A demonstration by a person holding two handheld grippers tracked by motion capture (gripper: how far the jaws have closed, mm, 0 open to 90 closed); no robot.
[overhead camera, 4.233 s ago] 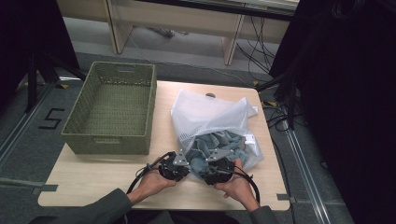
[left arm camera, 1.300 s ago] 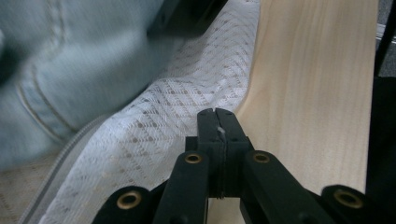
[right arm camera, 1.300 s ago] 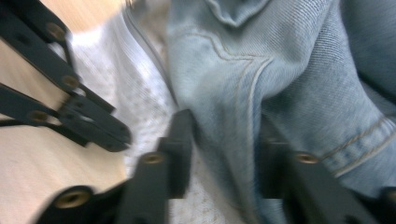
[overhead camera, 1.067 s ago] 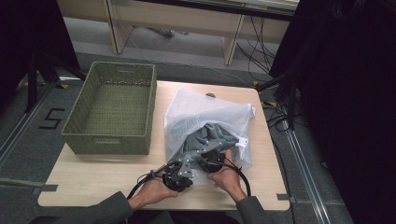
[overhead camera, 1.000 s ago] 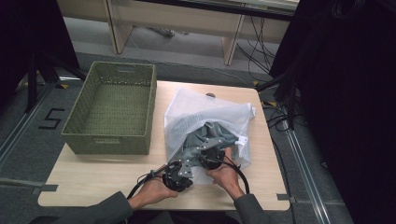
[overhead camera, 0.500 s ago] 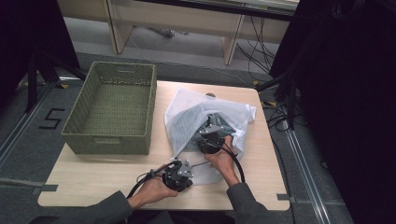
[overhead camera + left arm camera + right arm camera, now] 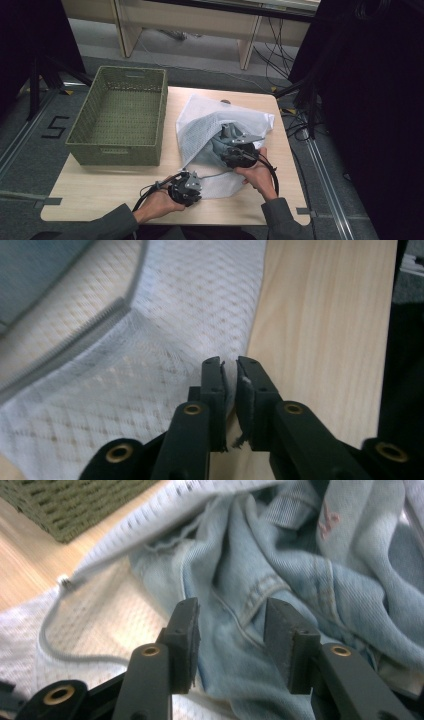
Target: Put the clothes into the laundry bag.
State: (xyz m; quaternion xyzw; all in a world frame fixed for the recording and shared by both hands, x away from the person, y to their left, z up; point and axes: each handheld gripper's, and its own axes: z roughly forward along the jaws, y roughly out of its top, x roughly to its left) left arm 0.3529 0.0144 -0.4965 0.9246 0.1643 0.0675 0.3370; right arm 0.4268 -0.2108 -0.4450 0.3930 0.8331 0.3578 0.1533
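A white mesh laundry bag [image 7: 200,120] lies on the wooden table [image 7: 100,185] with blue jeans [image 7: 220,147] inside its mouth. My left gripper [image 7: 201,183] sits at the bag's near edge. In the left gripper view its jaws [image 7: 230,365] have just been opening and stand slightly apart, with the thin mesh [image 7: 125,390] loose between them. My right gripper [image 7: 235,140] reaches into the bag's mouth above the jeans. Its jaws [image 7: 230,615] have just been opening and stand wide, the denim [image 7: 300,555] lying under and beyond them without being pinched.
A green woven basket [image 7: 135,72] stands at the table's left half, and its corner [image 7: 65,505] shows in the right gripper view. A grey cord [image 7: 55,645] lies on the bag's lower layer. Bare wood runs along the near edge and the right of the bag.
The right gripper has moved away from the near edge and up into the bag, and the jeans have gone in deeper. Its jaws have parted. The left hand has stayed put.
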